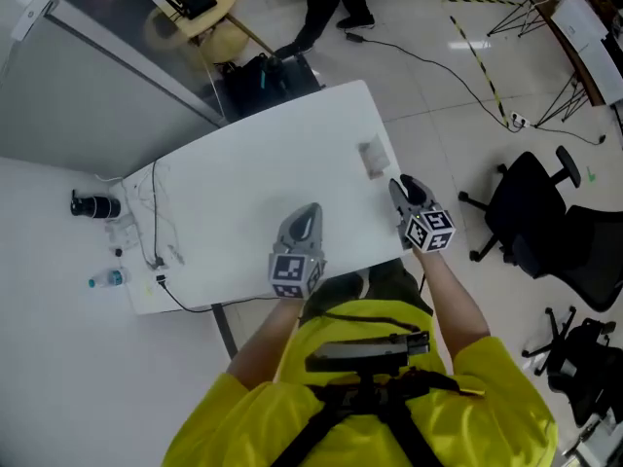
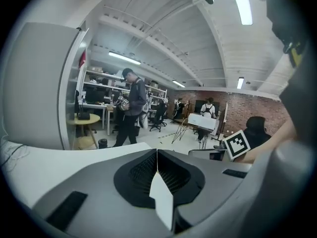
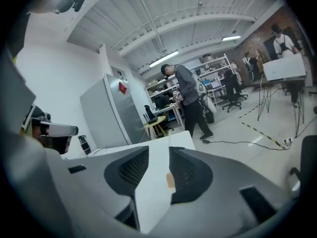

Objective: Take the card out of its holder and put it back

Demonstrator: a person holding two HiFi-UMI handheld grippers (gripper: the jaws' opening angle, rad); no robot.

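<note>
My left gripper (image 2: 157,155) has its jaws pressed together along one thin seam with nothing caught between them, and it hovers over the near part of the white table (image 1: 243,183), pointing away from me across the top. My right gripper (image 3: 158,155) stands wide, with bare tabletop showing in the gap between the ribbed pads (image 3: 132,168); a small tan patch sits against the inner face of one jaw and I cannot tell what it is, and the jaws grip nothing. Just ahead of the right gripper's tips, close but apart from them, the card holder (image 1: 373,158) lies flat near the table's far right edge; it is too small for me to tell the card from its sleeve. Far out to the left of both grippers, by the table's opposite end, lie a black cylinder (image 1: 95,204), a small bottle (image 1: 105,279) and a loose run of thin cables (image 1: 156,217). Beyond the table's far edge, past the tips, a grey partition (image 1: 97,76) runs along the left, with a round wooden table (image 1: 209,8) behind it and a person (image 1: 331,8) walking on the pale floor (image 1: 419,66). To the right of the right gripper, off the table, stands a black office chair (image 1: 531,212), and further out a strip of yellow and black tape (image 1: 477,52) crosses the floor
</note>
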